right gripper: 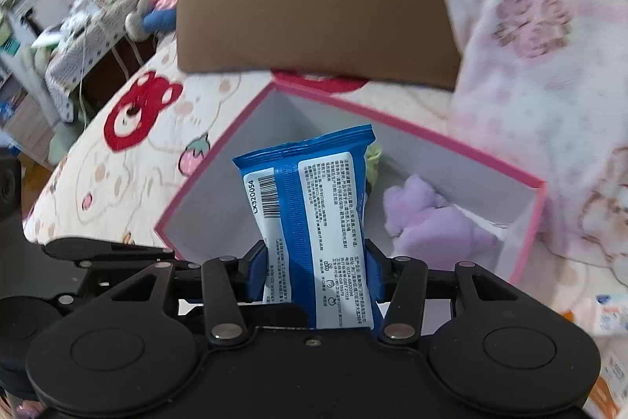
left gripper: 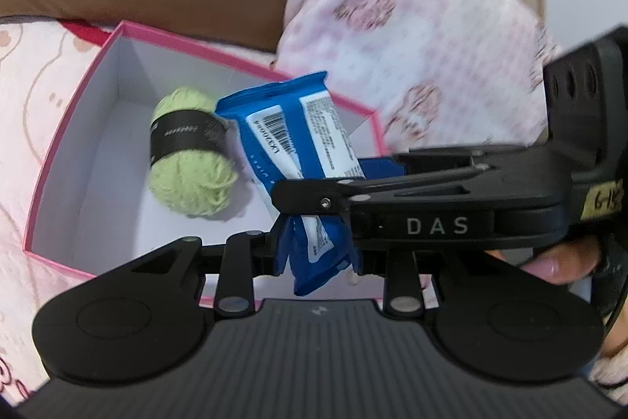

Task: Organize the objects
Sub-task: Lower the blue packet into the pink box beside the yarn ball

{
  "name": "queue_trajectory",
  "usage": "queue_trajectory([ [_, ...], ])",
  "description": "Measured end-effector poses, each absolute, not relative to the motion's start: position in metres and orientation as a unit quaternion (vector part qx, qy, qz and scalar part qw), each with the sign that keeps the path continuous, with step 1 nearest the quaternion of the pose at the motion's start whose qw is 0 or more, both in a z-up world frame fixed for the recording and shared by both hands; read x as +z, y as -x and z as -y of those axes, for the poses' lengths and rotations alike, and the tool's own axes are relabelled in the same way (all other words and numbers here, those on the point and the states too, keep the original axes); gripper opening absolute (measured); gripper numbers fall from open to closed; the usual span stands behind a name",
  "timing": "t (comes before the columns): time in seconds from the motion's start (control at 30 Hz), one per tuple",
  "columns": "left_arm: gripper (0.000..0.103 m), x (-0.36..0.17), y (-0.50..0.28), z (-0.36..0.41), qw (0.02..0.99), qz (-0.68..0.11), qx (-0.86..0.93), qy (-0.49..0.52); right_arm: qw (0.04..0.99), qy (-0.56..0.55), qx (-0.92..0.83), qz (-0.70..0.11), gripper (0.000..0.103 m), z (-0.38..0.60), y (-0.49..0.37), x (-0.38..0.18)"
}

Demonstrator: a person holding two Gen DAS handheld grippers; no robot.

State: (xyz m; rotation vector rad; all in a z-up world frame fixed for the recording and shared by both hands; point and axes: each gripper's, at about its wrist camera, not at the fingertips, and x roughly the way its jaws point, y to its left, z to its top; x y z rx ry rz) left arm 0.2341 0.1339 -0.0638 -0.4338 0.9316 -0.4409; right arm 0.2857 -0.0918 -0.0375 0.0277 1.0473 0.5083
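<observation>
blue wipes pack (right gripper: 314, 218) is pinched by both the left claw (left gripper: 318, 254) and right claw (right gripper: 314, 281), just ahead over the pink box (right gripper: 219, 160); green yarn (left gripper: 188, 152) and purple plush (right gripper: 435, 218) already inside; release remains.

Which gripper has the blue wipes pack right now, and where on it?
Both. The right gripper clamps the blue wipes pack across its lower body. The left gripper pinches what looks like its bottom sealed edge, over the pink box.
</observation>
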Motion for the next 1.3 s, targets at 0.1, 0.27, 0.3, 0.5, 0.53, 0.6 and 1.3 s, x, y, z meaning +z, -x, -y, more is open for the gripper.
queue_trajectory([
  [0.1,0.027,-0.081,-0.246,-0.129,0.841,-0.462,-0.196,0.202,0.828,-0.011,0.242,-0.505,0.055,0.093,-0.298,-0.06],
  [0.27,0.028,-0.094,-0.253,-0.125,0.84,-0.473,-0.189,0.186,0.823,-0.018,0.242,-0.513,0.054,0.093,-0.306,-0.08],
  [0.3,0.028,-0.095,-0.254,-0.126,0.839,-0.474,-0.192,0.185,0.822,-0.02,0.245,-0.513,0.053,0.094,-0.307,-0.082],
  [0.5,0.029,-0.095,-0.257,-0.14,0.838,-0.468,-0.206,0.189,0.826,-0.036,0.243,-0.508,0.052,0.105,-0.312,-0.087],
  [0.53,0.029,-0.095,-0.257,-0.142,0.839,-0.468,-0.202,0.19,0.826,-0.039,0.24,-0.508,0.051,0.107,-0.313,-0.088],
  [0.6,0.029,-0.094,-0.256,-0.148,0.841,-0.468,-0.192,0.191,0.828,-0.041,0.233,-0.509,0.051,0.109,-0.314,-0.09],
  [1.3,0.04,-0.084,-0.258,-0.187,0.881,-0.403,-0.118,0.216,0.755,0.242,0.382,-0.476,0.051,0.035,-0.294,-0.083],
])
